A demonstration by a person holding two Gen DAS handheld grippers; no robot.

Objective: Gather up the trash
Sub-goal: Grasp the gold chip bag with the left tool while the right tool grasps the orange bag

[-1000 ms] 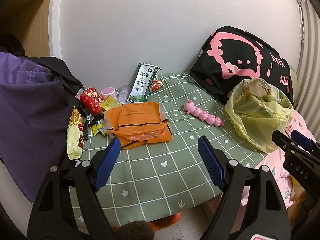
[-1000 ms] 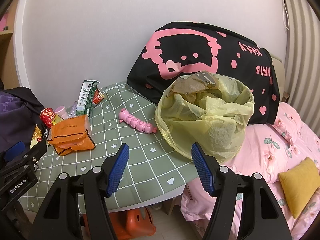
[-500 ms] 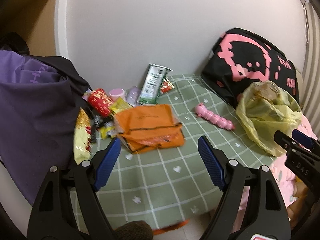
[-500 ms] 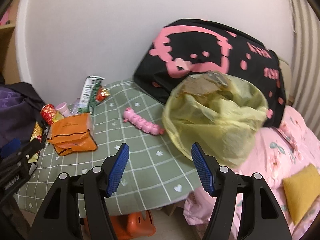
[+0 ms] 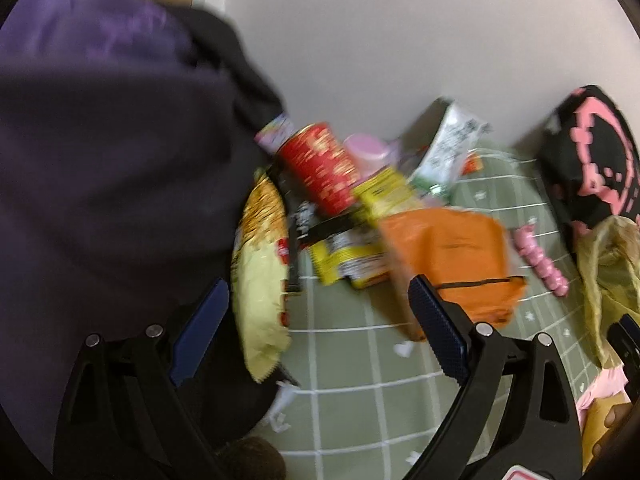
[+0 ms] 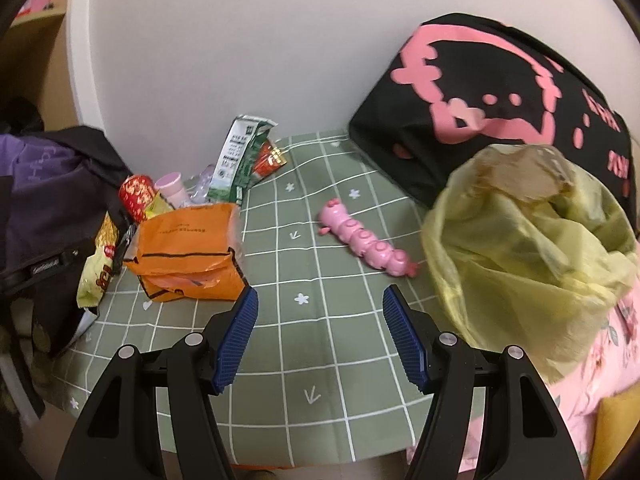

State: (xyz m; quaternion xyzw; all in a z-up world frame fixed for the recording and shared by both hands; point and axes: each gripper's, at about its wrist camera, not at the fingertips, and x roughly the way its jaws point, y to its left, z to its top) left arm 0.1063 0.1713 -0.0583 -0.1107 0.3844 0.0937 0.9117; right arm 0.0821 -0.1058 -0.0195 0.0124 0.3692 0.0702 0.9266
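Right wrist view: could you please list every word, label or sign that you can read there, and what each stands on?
No words read clearly here.
On the orange paper bag: one printed line, too small to read.
On the green and white packet: print too small to read.
On the black cushion: pink letters at its right edge, blurred.
On the green checked tablecloth: white arrows, flowers and a heart, no words.

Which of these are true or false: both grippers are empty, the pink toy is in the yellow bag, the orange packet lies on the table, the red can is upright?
Both grippers are empty: true; the left gripper and right gripper are open, holding nothing.
Toy in bag: false; the pink toy lies on the table beside the yellow bag.
Orange packet on table: true.
Red can upright: false; it leans.
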